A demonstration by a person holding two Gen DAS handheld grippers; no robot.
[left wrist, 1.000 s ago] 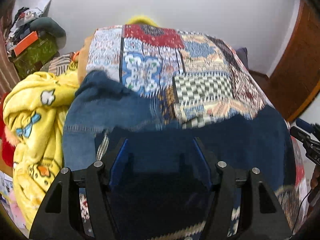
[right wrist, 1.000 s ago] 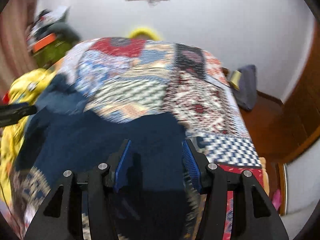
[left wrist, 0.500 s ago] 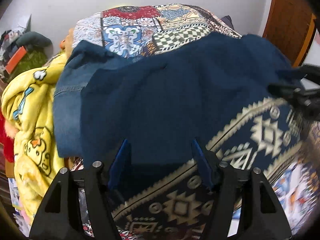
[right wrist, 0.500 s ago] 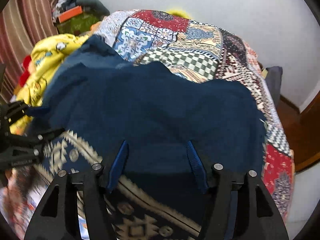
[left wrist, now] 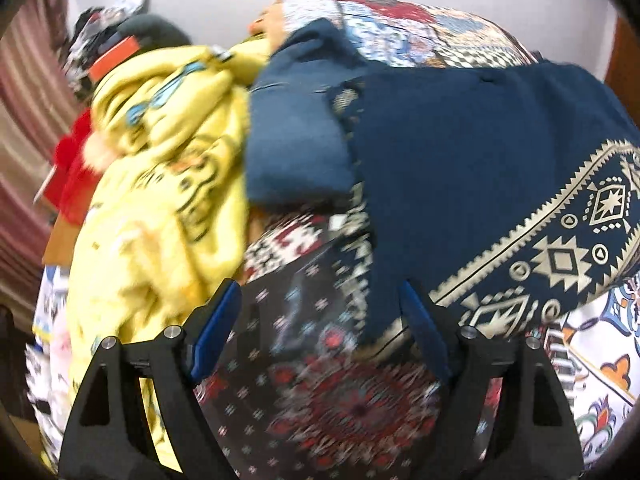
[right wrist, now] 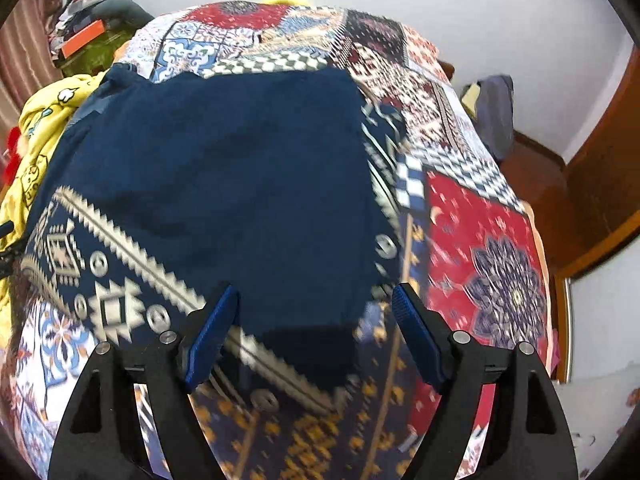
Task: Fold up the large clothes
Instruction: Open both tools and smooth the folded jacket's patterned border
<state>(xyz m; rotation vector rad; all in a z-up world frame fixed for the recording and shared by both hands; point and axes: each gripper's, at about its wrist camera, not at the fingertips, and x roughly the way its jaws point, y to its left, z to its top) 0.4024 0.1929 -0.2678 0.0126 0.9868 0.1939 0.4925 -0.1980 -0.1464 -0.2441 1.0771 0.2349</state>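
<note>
A large dark blue garment (right wrist: pixel 232 184) with a cream geometric border lies spread on the patchwork bedspread (right wrist: pixel 488 240). It also shows in the left wrist view (left wrist: pixel 472 168), at the right. My left gripper (left wrist: pixel 320 328) is open and empty above the bedspread, just left of the garment's left edge. My right gripper (right wrist: pixel 316 328) is open and empty above the garment's near right corner.
A folded denim piece (left wrist: pixel 296 144) lies under the garment's far left part. A yellow cartoon blanket (left wrist: pixel 160 184) is heaped at the bed's left side, with clutter (right wrist: pixel 88 32) behind it. A wooden door (right wrist: pixel 600 168) stands at the right.
The garment has come down and now lies flat on the bed. Both grippers have drawn back off it toward its near corners, the left one swinging left.
</note>
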